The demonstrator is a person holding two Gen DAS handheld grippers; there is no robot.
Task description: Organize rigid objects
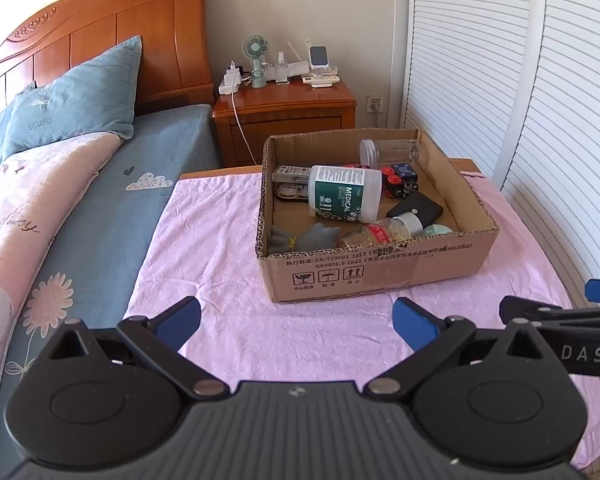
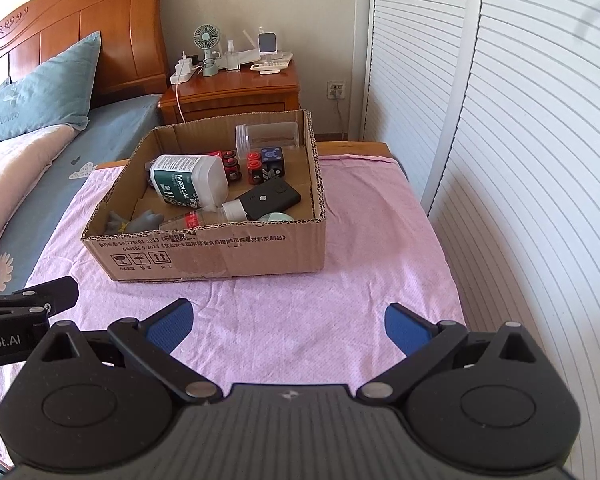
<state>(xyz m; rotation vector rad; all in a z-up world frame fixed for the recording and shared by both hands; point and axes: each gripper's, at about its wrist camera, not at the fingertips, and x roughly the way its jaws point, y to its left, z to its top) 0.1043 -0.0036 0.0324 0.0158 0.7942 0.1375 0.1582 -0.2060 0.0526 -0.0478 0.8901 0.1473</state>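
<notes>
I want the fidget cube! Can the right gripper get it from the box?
Probably yes: the right gripper is open, the cardboard box has no lid, and the fidget cube lies uncovered near the clear jar.

Pale green round item [image 2: 275,217] mostly behind the cardboard box's [image 2: 236,254] front wall, identity unclear.

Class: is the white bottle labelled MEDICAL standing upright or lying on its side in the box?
On its side. The white MEDICAL bottle lies across other items in the cardboard box, its label text running sideways.
</notes>
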